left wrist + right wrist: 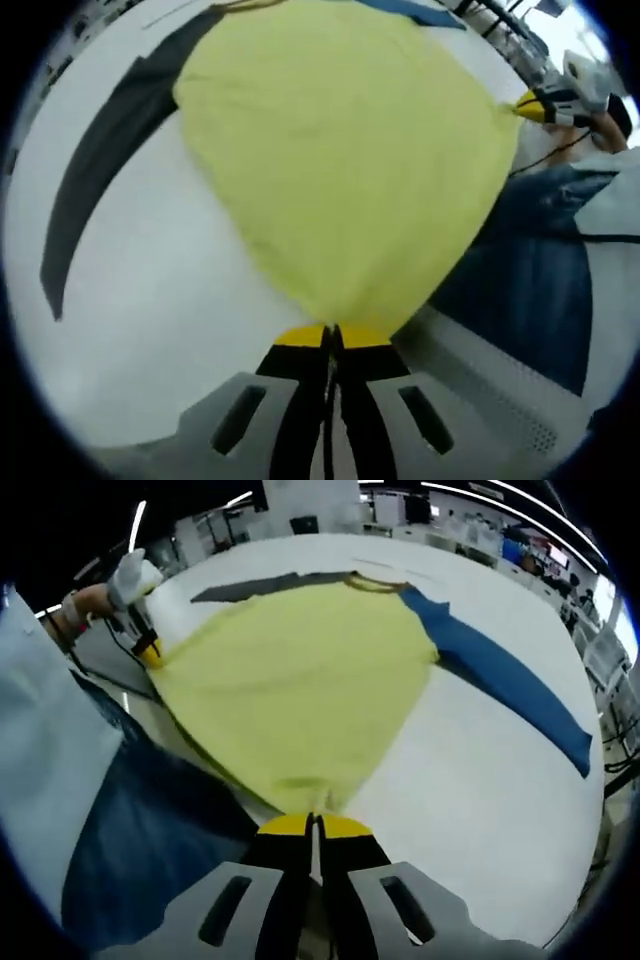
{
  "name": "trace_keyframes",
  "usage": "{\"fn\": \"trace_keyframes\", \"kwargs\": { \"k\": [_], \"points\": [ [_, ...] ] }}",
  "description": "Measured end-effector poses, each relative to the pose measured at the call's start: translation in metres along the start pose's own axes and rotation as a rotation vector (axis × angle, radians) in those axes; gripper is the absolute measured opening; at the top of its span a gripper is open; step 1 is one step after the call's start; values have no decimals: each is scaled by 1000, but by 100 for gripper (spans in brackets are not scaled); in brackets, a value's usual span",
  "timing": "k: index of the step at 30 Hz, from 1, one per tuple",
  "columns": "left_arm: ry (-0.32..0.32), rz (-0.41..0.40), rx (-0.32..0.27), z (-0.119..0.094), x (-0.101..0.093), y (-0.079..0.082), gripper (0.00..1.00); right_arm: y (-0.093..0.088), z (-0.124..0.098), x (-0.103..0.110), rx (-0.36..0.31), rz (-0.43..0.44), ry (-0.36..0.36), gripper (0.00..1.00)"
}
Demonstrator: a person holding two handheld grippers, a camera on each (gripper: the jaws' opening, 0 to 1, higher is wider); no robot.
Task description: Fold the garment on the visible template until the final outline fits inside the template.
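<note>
Closest to us in the left gripper view, the left gripper [331, 338] has its yellow-tipped jaws pressed together on the hem of the shirt [345, 160], pinching one bottom corner of the yellow cloth. From that pinch the yellow body spreads away across the white table [150, 300]. We see a dark grey sleeve [100, 170] lying flat on the table along one side of the body, running out in a long curved strip. At the far edge of the body a bit of blue sleeve [415, 10] shows. Beside the table edge we see the person's jeans [530, 270] and a pale top.

In the right gripper view, the right gripper [313, 826] is likewise closed on the shirt's [300, 690] hem, at the other bottom corner, its jaws meeting with the yellow cloth between them. We see the whole garment from here: yellow body with a brownish collar [372, 580] at the far end, the grey sleeve [255, 585] stretched out to one side and the blue sleeve [510, 680] stretched out to the other, both flat on the table [480, 810]. The left gripper [150, 652] comes into this view too, holding the hem corner near the table edge, with a gloved hand [125, 580] behind it.

We cannot tell where any template outline lies on the table.
</note>
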State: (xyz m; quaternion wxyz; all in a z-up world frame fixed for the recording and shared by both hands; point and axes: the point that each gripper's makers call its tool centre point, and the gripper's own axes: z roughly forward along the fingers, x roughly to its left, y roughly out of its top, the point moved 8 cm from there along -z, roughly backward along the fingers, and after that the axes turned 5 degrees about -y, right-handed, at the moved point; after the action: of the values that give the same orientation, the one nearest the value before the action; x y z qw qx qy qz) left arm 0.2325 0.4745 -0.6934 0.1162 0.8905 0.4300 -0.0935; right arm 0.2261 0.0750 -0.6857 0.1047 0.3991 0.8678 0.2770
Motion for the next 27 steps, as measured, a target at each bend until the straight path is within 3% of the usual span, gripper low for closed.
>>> {"fn": "trace_keyframes", "kwargs": {
  "k": [14, 17, 24, 27],
  "points": [
    [-35, 35, 22, 1, 3, -1, 0, -3, 10, -2, 48, -19, 46, 3],
    [-34, 81, 29, 2, 4, 0, 0, -4, 12, -3, 44, -26, 37, 5],
    [-33, 76, 19, 2, 6, -2, 0, -5, 13, -6, 45, -20, 20, 11],
    [-2, 103, 45, 1, 6, -5, 3, -4, 9, -7, 39, -20, 11, 13]
  ]
}}
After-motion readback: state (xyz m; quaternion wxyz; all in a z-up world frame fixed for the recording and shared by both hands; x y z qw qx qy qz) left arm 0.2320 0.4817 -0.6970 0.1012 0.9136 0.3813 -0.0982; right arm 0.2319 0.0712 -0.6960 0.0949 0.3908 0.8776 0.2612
